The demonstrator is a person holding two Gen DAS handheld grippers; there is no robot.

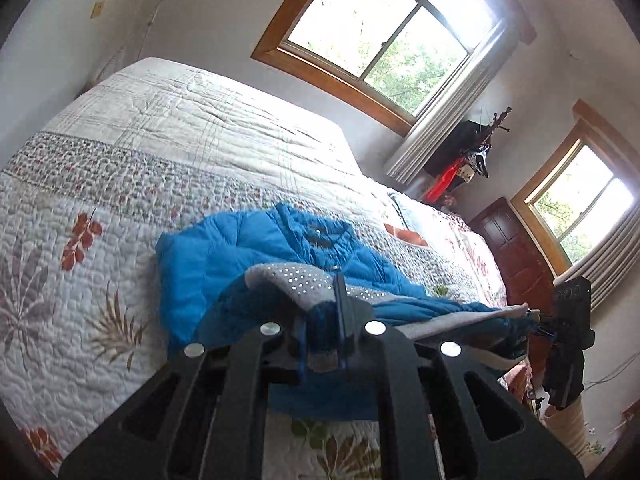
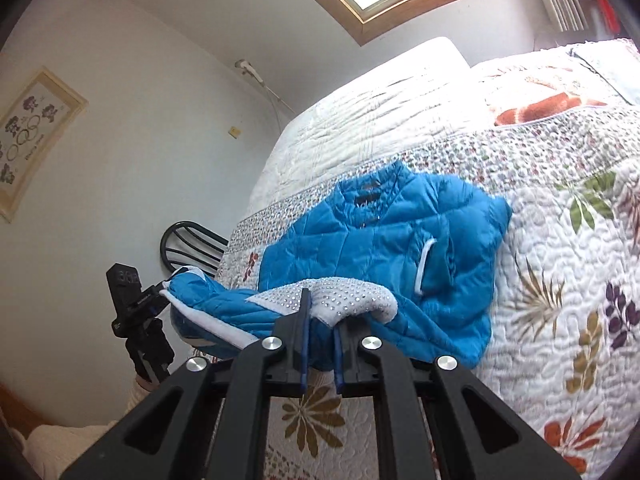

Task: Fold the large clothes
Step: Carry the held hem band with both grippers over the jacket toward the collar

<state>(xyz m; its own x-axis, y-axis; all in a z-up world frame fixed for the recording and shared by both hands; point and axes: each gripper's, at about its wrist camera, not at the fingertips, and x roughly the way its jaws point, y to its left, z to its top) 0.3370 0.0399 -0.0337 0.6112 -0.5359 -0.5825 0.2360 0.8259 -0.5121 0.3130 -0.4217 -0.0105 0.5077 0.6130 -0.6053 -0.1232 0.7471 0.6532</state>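
A blue quilted jacket (image 1: 256, 248) with a grey studded hem band (image 1: 296, 280) lies on the quilted bedspread (image 1: 120, 184). My left gripper (image 1: 324, 320) is shut on the jacket's hem and holds it lifted above the bed. My right gripper (image 2: 320, 320) is shut on the other end of the same hem (image 2: 344, 292), also lifted. The jacket's collar and upper body (image 2: 380, 216) rest flat on the bed. Each gripper shows in the other's view: the right one (image 1: 568, 332) at the far right, the left one (image 2: 136, 308) at the left.
The bed (image 2: 560, 240) fills both views, with pillows (image 2: 536, 108) near its head. Two windows (image 1: 384, 28) stand behind it, and a dark wooden door (image 1: 516, 256). A black chair (image 2: 188, 244) stands beside the bed near the wall.
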